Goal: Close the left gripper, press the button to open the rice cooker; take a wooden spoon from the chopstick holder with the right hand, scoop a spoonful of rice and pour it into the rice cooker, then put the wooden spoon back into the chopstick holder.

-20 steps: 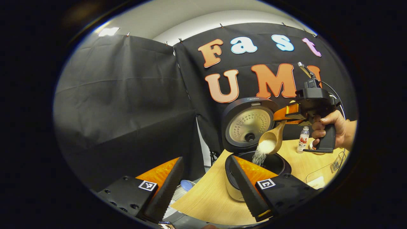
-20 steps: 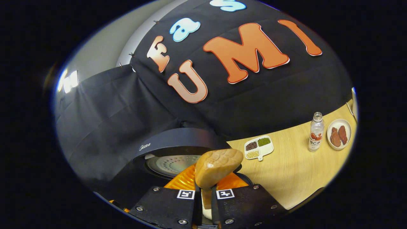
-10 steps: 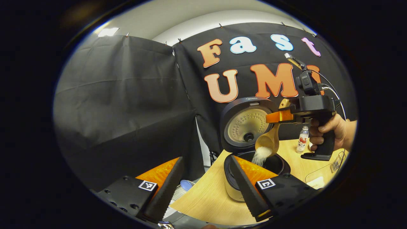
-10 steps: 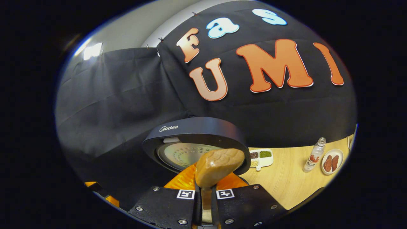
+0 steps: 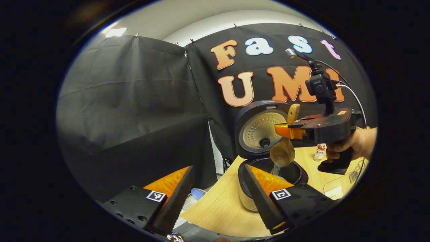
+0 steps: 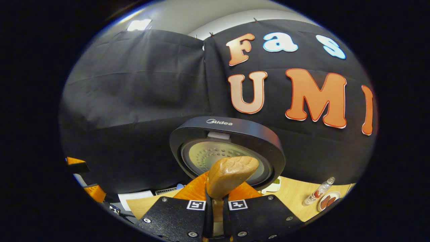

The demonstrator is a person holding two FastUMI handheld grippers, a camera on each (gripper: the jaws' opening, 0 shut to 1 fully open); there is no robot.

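Wooden spoon (image 5: pixel 283 153) tipped over rice cooker (image 5: pixel 268 168), right tongs (image 6: pixel 215 215) clamping its handle

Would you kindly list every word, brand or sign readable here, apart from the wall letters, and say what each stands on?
"Midea": brand name on the rim of the rice cooker's open lid.
Label on the bottle: too small and blurred to read.
Square black-and-white markers on the right gripper's fingers and the left gripper's fingers: coded patterns, no words.
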